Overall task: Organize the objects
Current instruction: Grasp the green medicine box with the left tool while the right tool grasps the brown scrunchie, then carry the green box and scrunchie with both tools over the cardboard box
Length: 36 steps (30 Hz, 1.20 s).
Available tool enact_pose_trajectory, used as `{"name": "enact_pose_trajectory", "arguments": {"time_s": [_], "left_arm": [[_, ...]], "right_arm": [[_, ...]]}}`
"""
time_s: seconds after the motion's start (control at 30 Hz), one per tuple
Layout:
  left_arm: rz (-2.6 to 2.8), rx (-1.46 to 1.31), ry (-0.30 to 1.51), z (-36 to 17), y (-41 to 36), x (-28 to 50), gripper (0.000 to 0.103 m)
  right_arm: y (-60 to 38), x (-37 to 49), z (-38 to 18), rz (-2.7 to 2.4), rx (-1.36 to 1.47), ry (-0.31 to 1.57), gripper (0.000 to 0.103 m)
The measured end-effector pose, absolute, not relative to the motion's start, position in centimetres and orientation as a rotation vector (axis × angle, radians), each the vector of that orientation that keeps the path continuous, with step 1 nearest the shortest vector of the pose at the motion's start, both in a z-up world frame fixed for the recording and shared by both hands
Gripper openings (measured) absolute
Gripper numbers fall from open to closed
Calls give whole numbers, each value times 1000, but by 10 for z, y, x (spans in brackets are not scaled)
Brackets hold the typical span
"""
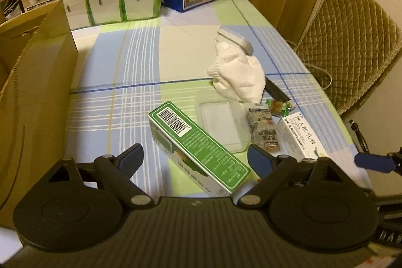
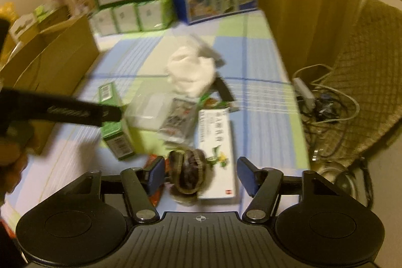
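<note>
Here, left hand-held gripper (image 1: 194,157) spread over green box (image 1: 198,150); right hand-held gripper (image 2: 201,173) spread, empty.

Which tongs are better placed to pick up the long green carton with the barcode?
Left. The left tongs are open with the long green carton lying right between their blue pads. The right tongs are open around a dark round pouch, with the carton off to their left.
</note>
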<state>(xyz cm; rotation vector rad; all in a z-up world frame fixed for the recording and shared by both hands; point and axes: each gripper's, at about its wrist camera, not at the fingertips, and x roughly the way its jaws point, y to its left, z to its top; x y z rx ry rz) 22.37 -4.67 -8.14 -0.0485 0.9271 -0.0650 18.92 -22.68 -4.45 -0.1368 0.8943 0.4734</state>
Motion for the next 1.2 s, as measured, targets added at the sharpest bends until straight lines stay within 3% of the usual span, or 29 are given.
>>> {"name": "enact_pose_trajectory", "arguments": {"time_s": [0.2,0.3,0.37,0.47,0.67,1.2], "left_arm": [[-79,-32,972,-94,-49,234,73],[-86,-12,992,-98,-48,235,60],[-87,15,1001,-100,-48,233,42],[-85,46,1014,-102,-45,228,26],[-97,79,1018,-99,-35,207,25],[-167,72,939,-37,-23,157,25]], "right_arm": [[-213,198,-58,517,-165,936,49],[-209,202,-63,520,-177,957,41],[-207,202,-64,517,-186,959,30],[-206,202,-65,514,-201,960,20],[-205,194,-58,497,-200,939,10],[-204,153,7,475,-163,823,9]]}}
